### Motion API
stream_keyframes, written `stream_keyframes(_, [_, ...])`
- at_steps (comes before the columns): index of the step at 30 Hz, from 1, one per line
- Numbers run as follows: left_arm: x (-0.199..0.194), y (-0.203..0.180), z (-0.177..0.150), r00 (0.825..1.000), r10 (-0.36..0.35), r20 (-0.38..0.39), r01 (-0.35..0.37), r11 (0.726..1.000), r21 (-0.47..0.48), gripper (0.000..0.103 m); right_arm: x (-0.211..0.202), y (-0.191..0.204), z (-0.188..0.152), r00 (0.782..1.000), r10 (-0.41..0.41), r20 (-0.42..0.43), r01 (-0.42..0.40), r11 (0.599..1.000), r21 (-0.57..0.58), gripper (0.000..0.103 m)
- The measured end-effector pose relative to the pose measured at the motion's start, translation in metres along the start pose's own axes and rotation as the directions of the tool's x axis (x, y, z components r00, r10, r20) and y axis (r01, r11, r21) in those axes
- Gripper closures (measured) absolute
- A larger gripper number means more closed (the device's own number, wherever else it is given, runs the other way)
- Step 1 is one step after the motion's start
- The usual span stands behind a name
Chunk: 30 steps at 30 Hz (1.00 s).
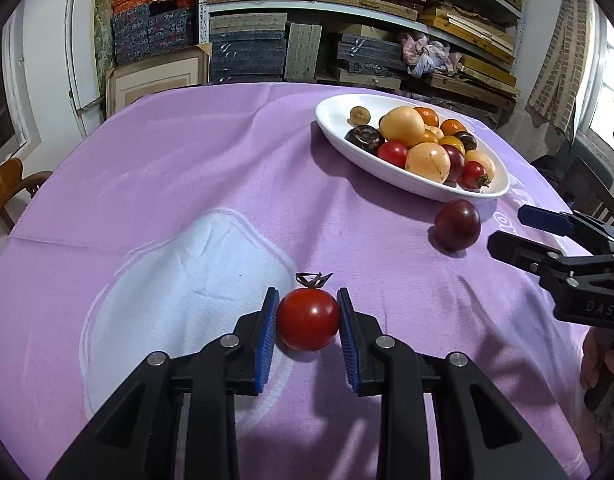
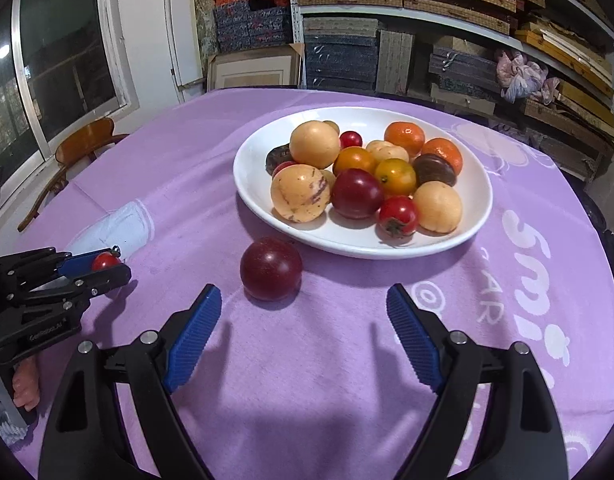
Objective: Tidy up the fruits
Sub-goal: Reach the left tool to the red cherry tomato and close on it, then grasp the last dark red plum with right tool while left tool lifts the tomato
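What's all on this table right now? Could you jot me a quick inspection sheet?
Surface: purple tablecloth, white print.
Job's things: white bowl heaped with fruit; dark plum loose beside it; red cherry tomato.
Clutter: nothing seen.
Grippers: left gripper has its jaws shut on the cherry tomato; right gripper has its jaws open and empty, just short of the plum.
Cables: nothing seen.
Surroundings: shelves of stacked boxes, wooden chair, window.

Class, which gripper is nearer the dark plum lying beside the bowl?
Right. The right gripper is open just before the plum; the left gripper grips a tomato farther away.
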<state>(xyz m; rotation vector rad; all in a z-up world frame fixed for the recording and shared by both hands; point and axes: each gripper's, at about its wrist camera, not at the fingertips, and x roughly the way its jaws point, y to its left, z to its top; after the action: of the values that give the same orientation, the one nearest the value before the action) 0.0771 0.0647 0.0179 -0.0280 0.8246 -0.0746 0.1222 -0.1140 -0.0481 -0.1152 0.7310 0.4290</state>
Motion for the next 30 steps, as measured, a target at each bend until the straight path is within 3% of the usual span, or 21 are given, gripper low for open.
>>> stream_keyframes(3, [0.000,0.001,0.000,1.000,-0.013,-0.001,0.013,1.000,0.002,0.074,0.018,0.006,0.008,0.999,-0.004,-0.048,0.006,0.999,0.036,0.020])
stream_keyframes(9, [0.001,0.003,-0.001,0.999,-0.033,-0.006,0.033,0.999,-0.010,0.074,0.029,0.002,0.011,0.993,-0.110,-0.050,0.113,0.992,0.061,0.021])
stream_keyframes(14, [0.000,0.002,-0.001,0.999,-0.043,-0.006,0.043,0.999,-0.003,0.074,0.018,-0.011,0.000,0.993,-0.117,-0.034,0.120,0.990,0.077,0.023])
stream_keyframes(17, [0.000,0.000,-0.001,0.999,-0.048,-0.007,0.048,0.999,0.001,0.074,0.017,-0.009,-0.001,0.998,-0.055,-0.027,0.058,0.994,0.092,0.023])
stream_keyframes(20, [0.000,0.000,-0.001,0.999,-0.049,-0.005,0.049,0.999,0.001,0.074,0.026,0.000,0.004,0.998,0.028,-0.061,-0.022,0.994,0.104,0.036])
stream_keyframes(22, [0.001,0.001,-0.001,0.999,-0.052,-0.009,0.052,0.999,-0.005,0.073,0.032,0.006,0.008,0.997,0.038,-0.071,-0.031,0.994,0.101,0.054])
stream_keyframes(24, [0.001,0.001,-0.001,0.998,-0.054,-0.012,0.054,0.999,-0.005,0.073,0.036,0.004,0.009,0.995,0.060,-0.081,-0.050,0.991,0.124,0.063])
stream_keyframes(30, [0.001,-0.002,-0.002,0.998,-0.054,-0.014,0.054,0.999,0.005,0.073,0.037,-0.001,0.009,0.995,0.076,-0.065,-0.064,0.983,0.170,0.063])
